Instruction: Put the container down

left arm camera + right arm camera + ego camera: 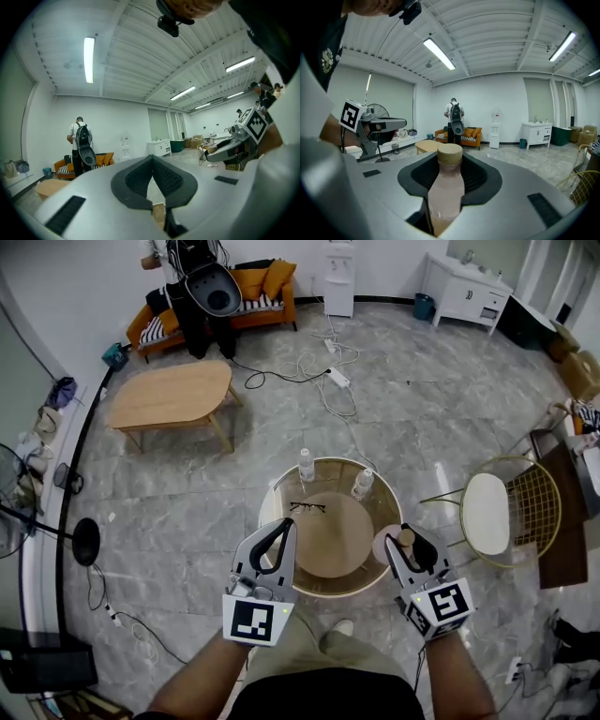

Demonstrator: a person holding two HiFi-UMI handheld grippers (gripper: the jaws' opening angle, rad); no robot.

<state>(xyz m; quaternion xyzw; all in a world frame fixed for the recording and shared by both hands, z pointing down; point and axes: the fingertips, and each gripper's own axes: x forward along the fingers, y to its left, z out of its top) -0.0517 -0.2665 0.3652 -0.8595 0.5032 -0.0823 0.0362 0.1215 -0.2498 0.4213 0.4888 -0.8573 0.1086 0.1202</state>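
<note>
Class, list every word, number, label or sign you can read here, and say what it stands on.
No readable text in any view.
Square markers on the left gripper and right gripper: black-and-white patterns, no letters.
Bottle in the right gripper: no label shows.
Two clear bottles on the round table: labels too small to read.

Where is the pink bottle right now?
The pink bottle is clamped in the right tongs, at the head view's lower right, by the right edge of the round glass table.
</note>
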